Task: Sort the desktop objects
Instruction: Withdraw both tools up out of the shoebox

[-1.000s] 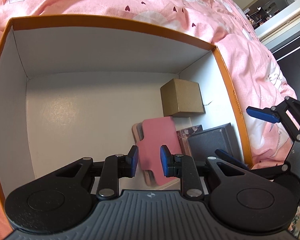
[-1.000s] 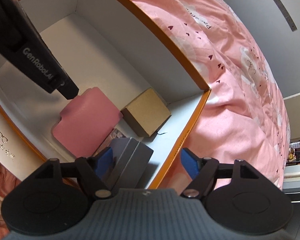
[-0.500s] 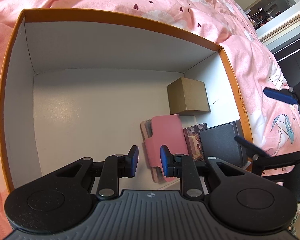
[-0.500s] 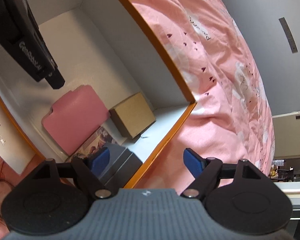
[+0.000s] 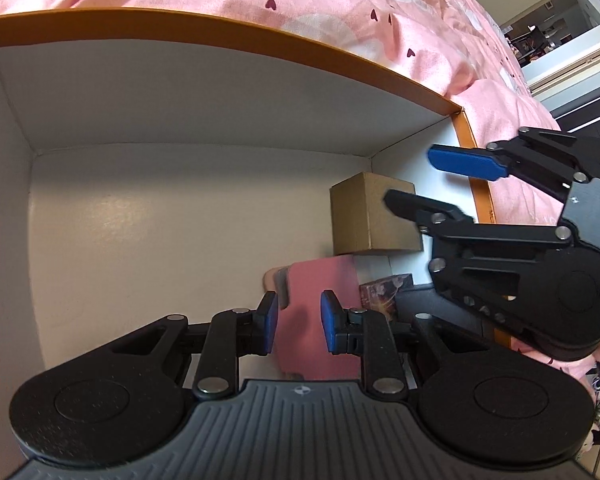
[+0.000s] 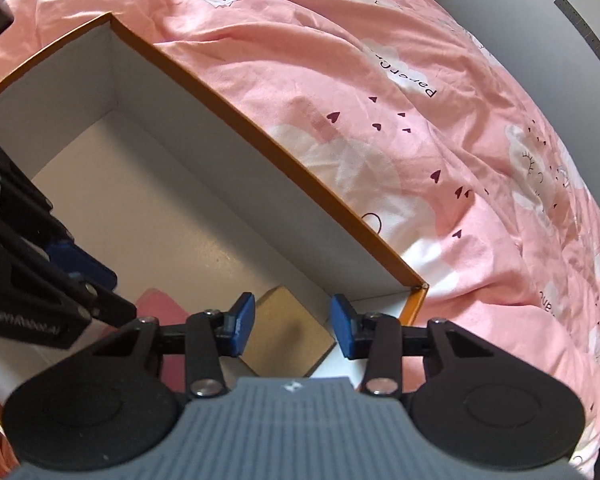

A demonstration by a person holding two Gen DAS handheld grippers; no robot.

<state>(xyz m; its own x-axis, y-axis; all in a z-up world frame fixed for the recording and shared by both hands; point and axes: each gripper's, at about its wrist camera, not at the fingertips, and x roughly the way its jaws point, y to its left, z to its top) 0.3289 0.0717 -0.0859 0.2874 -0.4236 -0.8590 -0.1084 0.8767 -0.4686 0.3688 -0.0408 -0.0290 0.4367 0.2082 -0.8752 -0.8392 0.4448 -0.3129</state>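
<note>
An orange-rimmed white box (image 5: 260, 36) lies on a pink bed cover. In its right end stand a brown cardboard cube (image 5: 370, 216), a pink case (image 5: 320, 288), a small patterned box (image 5: 380, 292) and a dark grey box (image 5: 414, 300), which is mostly hidden. My left gripper (image 5: 299, 324) hovers over the pink case, its pads a narrow gap apart with nothing between them. My right gripper (image 6: 292, 330) hangs above the brown cube (image 6: 288, 336), jaws closing, pads not touching it. It appears as well in the left wrist view, where the right gripper (image 5: 432, 180) is near the box's right wall.
The box's left half is bare white floor (image 5: 160, 220). Its tall walls and orange rim (image 6: 260, 132) ring the objects. Rumpled pink bedding (image 6: 420, 120) surrounds the box. My left gripper's body (image 6: 40, 280) crowds the left side of the right wrist view.
My right gripper swung from the dark grey box at the box's corner to above the brown cube, and its jaws narrowed. My left gripper shifted slightly deeper into the box.
</note>
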